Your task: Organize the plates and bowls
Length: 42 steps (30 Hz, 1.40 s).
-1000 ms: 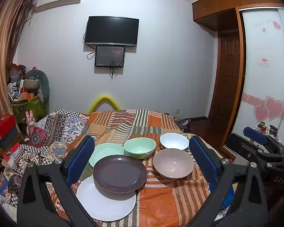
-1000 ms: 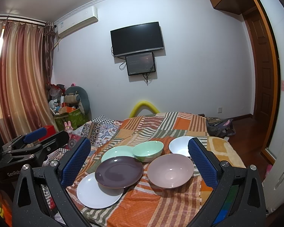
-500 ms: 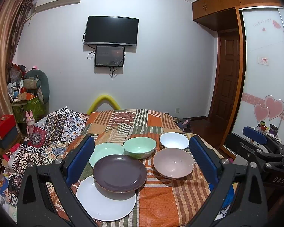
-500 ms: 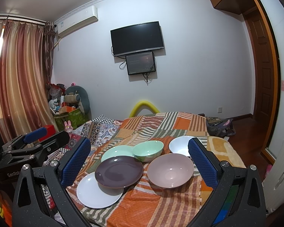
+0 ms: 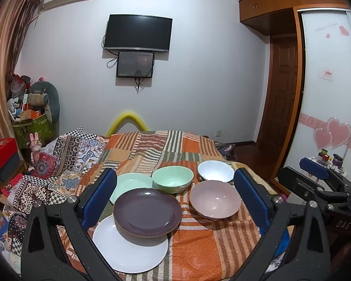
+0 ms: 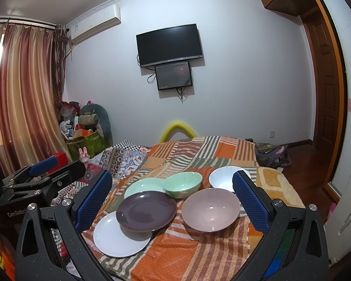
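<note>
Over the striped blanket (image 5: 194, 241), both grippers (image 5: 175, 196) (image 6: 173, 199) apparently hover, jaws wide.

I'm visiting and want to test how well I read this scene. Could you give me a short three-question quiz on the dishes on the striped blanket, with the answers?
1. True or false: the purple plate lies partly on top of the white plate.
2. Multiple choice: which dish sits farthest to the right? A) green bowl B) white bowl C) green plate
3. Fill in: there are ___ bowls on the blanket.

Key:
1. True; its near edge overlaps the white plate.
2. B; it sits behind the pink bowl.
3. Three: green, white and pink. Both grippers, the left gripper and the right gripper, hang open and hold nothing.
</note>
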Each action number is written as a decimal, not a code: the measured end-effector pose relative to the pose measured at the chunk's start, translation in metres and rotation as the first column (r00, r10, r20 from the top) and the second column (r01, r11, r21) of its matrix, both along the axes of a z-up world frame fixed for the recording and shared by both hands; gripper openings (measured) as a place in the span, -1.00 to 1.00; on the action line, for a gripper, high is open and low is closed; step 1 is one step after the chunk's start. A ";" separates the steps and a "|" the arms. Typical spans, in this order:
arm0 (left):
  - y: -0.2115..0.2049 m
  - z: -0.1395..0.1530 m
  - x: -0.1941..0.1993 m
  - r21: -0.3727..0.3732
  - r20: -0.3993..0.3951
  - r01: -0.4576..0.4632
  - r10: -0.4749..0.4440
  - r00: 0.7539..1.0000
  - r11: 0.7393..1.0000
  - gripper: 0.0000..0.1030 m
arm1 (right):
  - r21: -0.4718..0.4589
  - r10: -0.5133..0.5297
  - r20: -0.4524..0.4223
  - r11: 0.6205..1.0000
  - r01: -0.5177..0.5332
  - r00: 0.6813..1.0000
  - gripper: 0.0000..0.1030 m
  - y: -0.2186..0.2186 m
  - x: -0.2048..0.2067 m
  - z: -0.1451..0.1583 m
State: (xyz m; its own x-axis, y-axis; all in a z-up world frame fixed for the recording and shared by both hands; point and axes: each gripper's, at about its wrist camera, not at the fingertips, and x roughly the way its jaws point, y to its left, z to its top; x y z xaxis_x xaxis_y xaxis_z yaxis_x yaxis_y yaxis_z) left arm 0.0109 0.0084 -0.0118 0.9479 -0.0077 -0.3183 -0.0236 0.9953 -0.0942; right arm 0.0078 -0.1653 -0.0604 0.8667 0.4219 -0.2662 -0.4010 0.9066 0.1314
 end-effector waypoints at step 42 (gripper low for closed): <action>0.166 -0.189 0.180 -0.135 -0.581 -0.140 0.036 0.813 0.981 -0.21 | -0.103 0.075 -0.579 0.981 -0.164 0.812 -0.18 0.083 0.134 -0.153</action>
State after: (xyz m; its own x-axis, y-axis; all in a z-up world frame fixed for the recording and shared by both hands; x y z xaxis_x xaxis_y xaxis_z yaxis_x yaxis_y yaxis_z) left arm 0.1905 0.1745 -0.2012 0.5916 -0.0343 -0.8055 -0.2116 0.9575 -0.1962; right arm 0.1422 -0.0821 -0.2133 0.4853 0.4317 -0.7604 -0.4006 0.8828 0.2455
